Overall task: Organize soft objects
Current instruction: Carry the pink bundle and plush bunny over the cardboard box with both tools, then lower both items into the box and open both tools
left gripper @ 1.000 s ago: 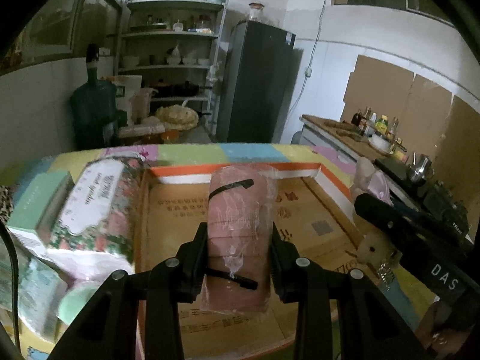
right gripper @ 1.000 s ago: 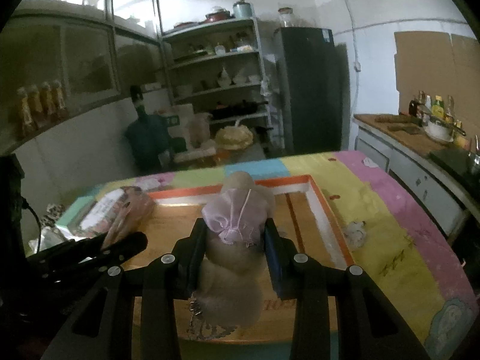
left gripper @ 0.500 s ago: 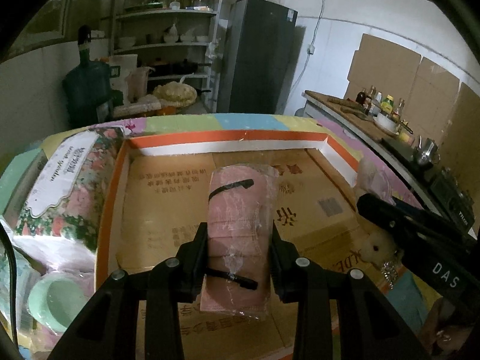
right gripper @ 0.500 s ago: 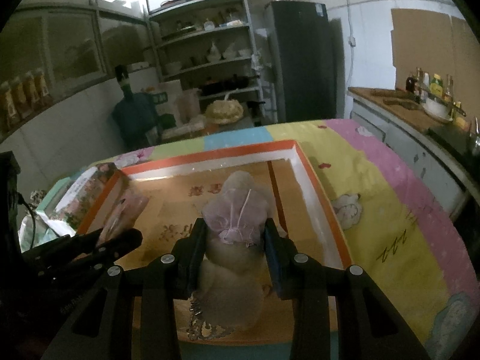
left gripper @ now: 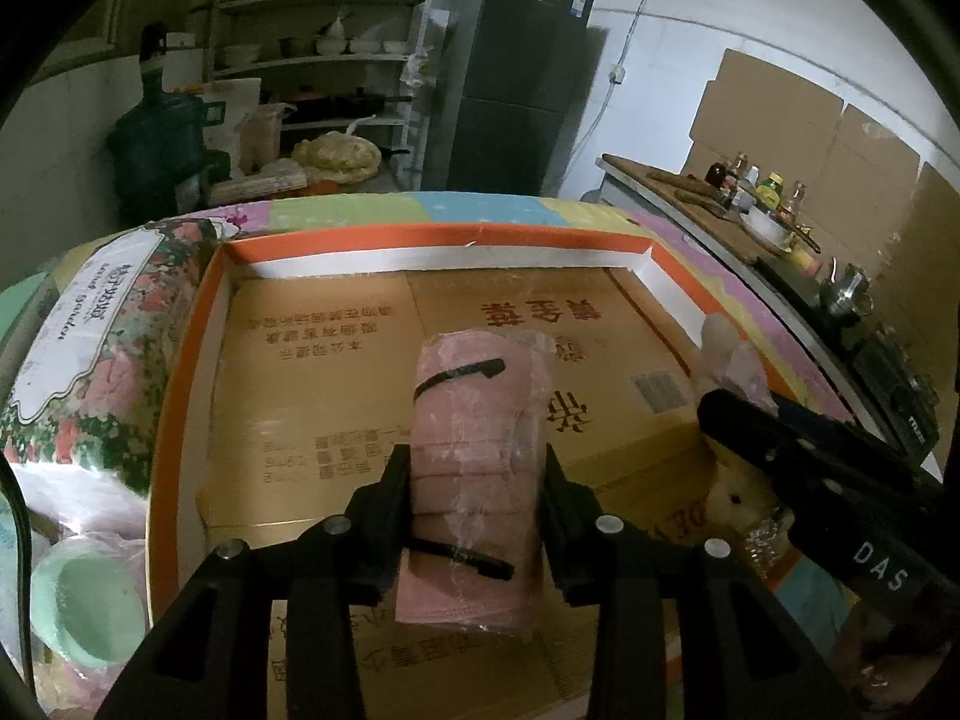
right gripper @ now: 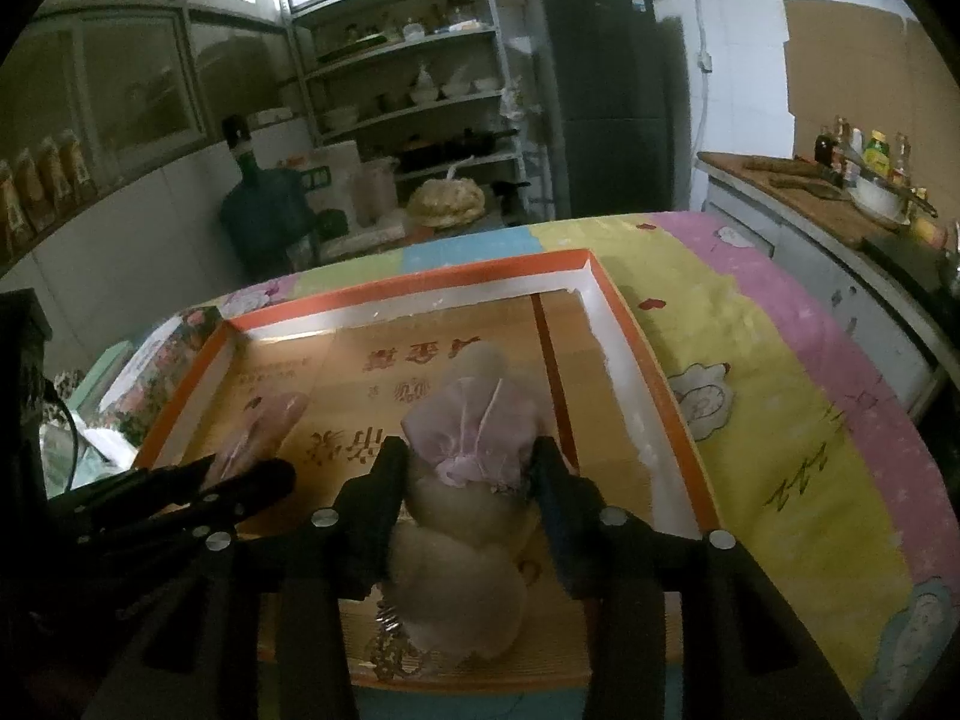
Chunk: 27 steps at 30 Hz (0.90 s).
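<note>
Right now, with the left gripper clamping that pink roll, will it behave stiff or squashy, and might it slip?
The pink roll probably stays firm: tightly wound, banded by black ties. Its crinkly plastic wrap may slide between the left gripper's fingers. Likely light.

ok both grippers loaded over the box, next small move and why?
Probably lower the left gripper and release: its pink wrapped roll hangs above bare cardboard floor of the orange-rimmed box, while the right gripper holds the plush toy alongside.
</note>
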Each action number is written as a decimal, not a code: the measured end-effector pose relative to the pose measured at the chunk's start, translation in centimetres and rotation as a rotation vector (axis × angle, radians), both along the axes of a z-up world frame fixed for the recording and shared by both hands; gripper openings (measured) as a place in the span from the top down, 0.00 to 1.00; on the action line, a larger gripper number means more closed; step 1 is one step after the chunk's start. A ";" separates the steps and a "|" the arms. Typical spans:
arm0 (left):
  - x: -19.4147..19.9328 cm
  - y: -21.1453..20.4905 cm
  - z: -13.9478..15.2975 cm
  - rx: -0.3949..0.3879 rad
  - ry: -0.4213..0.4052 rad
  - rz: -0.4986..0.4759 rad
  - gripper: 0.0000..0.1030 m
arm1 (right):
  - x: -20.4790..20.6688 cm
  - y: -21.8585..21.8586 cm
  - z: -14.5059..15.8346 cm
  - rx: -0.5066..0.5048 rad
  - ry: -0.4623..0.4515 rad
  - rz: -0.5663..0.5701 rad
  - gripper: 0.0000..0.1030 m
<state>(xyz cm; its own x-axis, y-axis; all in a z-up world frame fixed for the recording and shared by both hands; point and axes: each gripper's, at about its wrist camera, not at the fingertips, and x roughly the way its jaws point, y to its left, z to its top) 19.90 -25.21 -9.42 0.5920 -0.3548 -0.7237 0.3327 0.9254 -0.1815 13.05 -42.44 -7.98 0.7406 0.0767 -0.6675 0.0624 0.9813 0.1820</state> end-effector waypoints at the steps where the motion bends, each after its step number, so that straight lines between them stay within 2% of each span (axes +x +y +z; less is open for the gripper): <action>1: 0.0 0.1 0.0 -0.006 0.000 -0.001 0.61 | 0.0 0.0 0.0 0.002 -0.001 0.000 0.54; 3: -0.2 0.2 0.1 -0.013 -0.002 -0.002 0.59 | 0.0 0.0 0.0 0.004 -0.002 -0.003 0.53; 7: -0.5 0.3 0.6 -0.021 -0.018 -0.004 0.46 | -0.1 0.1 0.1 0.007 -0.011 -0.005 0.51; 11: -0.9 0.5 1.1 -0.027 -0.031 -0.005 0.39 | -0.3 0.2 0.4 0.013 -0.026 -0.005 0.50; 15: -1.2 0.8 1.8 -0.041 -0.051 -0.003 0.37 | -0.7 0.5 0.8 0.013 -0.041 -0.001 0.46; 27: -2.9 2.6 4.2 -0.046 -0.133 0.021 0.34 | -2.2 1.3 2.7 0.020 -0.092 -0.004 0.46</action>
<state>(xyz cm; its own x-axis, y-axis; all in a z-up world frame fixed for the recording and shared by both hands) 17.02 -22.57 -5.20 0.6891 -0.3723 -0.6218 0.3370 0.9242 -0.1798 10.86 -41.12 -5.30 0.7988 0.0861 -0.5954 0.0484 0.9773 0.2063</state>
